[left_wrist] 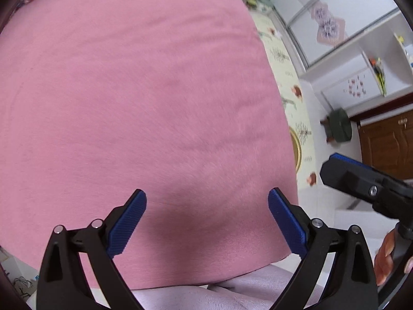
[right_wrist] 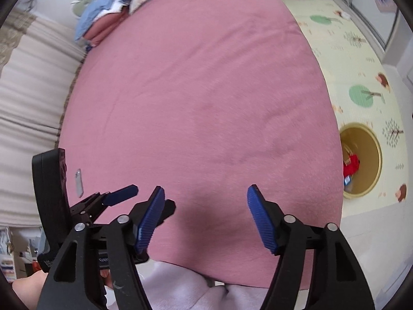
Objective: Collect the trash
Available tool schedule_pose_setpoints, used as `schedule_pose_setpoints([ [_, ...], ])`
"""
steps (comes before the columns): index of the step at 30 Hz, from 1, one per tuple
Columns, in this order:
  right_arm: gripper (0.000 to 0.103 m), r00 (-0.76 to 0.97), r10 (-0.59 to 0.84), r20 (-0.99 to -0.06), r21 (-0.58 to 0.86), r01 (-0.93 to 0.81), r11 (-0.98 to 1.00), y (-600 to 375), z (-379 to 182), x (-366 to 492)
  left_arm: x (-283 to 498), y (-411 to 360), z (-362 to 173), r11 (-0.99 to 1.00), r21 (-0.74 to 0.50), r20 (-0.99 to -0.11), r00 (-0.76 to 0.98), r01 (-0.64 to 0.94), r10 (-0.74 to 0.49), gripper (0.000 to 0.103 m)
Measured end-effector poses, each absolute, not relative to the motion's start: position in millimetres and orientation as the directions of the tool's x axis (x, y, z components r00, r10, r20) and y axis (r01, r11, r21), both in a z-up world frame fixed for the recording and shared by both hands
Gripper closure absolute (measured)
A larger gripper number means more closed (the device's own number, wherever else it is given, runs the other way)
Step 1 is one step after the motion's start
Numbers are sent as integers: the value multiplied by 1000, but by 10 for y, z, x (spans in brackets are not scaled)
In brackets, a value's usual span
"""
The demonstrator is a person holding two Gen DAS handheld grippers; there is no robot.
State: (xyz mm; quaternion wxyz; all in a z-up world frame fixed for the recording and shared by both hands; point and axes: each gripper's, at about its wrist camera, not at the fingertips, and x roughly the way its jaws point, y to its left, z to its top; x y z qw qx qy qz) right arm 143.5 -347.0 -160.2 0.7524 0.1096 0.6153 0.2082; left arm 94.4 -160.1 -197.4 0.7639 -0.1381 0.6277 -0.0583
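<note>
My left gripper [left_wrist: 207,199] is open and empty, held over the near end of a pink bed cover [left_wrist: 142,103]. My right gripper [right_wrist: 205,196] is open and empty over the same pink cover [right_wrist: 196,90]. A round tan trash bin [right_wrist: 361,160] stands on the floor to the right of the bed, with a red wrapper [right_wrist: 351,165] and other bits inside. Its rim shows in the left wrist view [left_wrist: 296,149]. The right gripper's finger [left_wrist: 343,165] shows at the right of the left wrist view; the left gripper [right_wrist: 121,193] shows at the lower left of the right wrist view. No loose trash shows on the bed.
A patterned play mat [right_wrist: 348,51] covers the floor right of the bed. Folded blankets and pillows [right_wrist: 116,7] lie at the bed's far end. A white wardrobe [left_wrist: 335,25], a green stool [left_wrist: 339,128] and a wooden door [left_wrist: 387,144] stand beyond. A curtain [right_wrist: 31,90] hangs left.
</note>
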Motion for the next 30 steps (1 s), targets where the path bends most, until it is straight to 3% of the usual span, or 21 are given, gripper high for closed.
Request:
schedule_pose_setpoints([
  [7, 27, 266, 446, -855, 378, -269, 886, -3166, -915, 1207, 744, -1189, -1253, 962, -239, -923, 340, -134, -181, 7],
  [15, 19, 364, 434, -824, 337, -300, 892, -2925, -538, 1018, 413, -800, -691, 961, -199, -886, 454, -192, -93, 7],
  [21, 12, 427, 452, -783, 361, -280, 889, -2818, -406, 914, 332, -649, -516, 971, -164, -873, 483, -172, -62, 5],
  [30, 12, 447, 504, -739, 428, -267, 863, -2745, -389, 909, 317, -599, -355, 985, -104, -847, 531, -139, -15, 4],
])
